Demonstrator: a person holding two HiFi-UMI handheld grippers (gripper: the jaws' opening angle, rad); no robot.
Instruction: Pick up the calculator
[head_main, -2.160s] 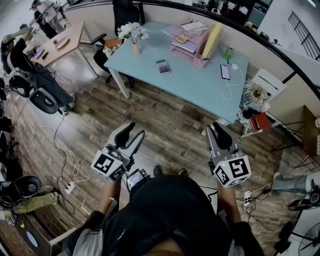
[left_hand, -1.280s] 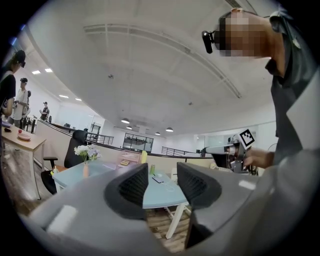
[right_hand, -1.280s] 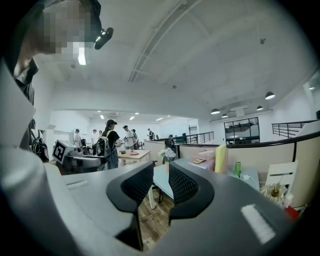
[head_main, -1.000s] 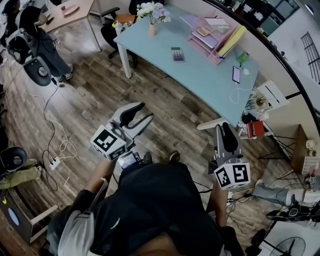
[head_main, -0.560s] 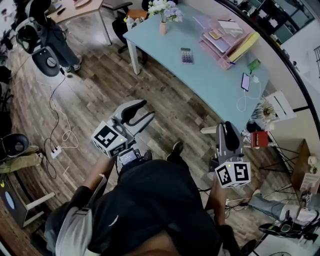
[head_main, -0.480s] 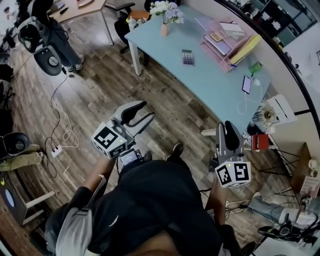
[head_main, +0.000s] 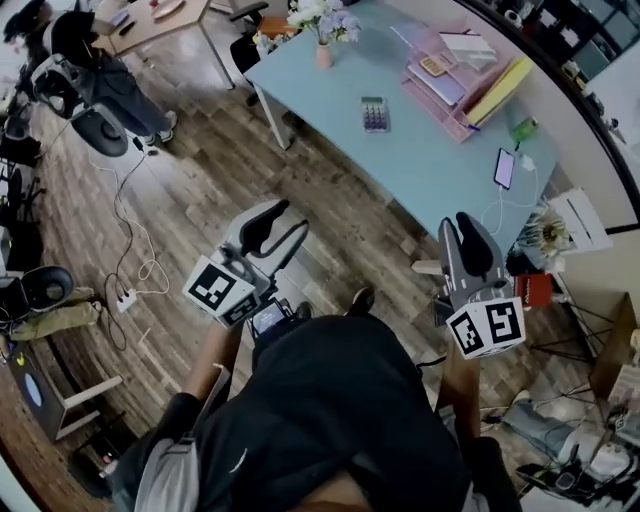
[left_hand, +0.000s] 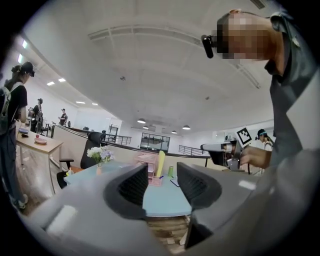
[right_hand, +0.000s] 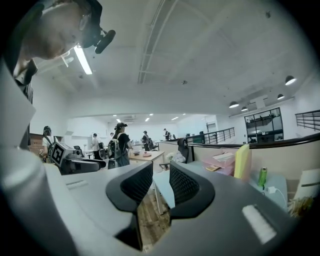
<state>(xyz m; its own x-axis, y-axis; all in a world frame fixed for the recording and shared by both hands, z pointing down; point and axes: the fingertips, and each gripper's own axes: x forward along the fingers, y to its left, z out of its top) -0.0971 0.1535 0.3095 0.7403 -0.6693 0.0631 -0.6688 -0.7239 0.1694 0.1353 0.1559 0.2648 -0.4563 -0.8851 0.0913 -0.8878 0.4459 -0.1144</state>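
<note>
**Closing on the surface, calculator not yet in reach**

Since the frame half a second back, the right gripper (head_main: 465, 228) has risen a little toward the near corner of the pale blue surface (head_main: 435, 160), while the left gripper (head_main: 275, 233) has barely shifted.

At centre left of the head view, the left gripper hangs over the wooden floor. Its fingers (left_hand: 134, 186) stand well apart with nothing between them.

The calculator (head_main: 374, 113) lies flat at upper centre, near the surface's front edge, between the flower vase (head_main: 322, 52) and the pink trays (head_main: 440, 85), apart from both.

At right, the right gripper's fingers (right_hand: 183, 184) show only a narrow gap and hold nothing.

Both grippers remain well short of the calculator, so the approach probably still has some way to go before any grasp.
</note>
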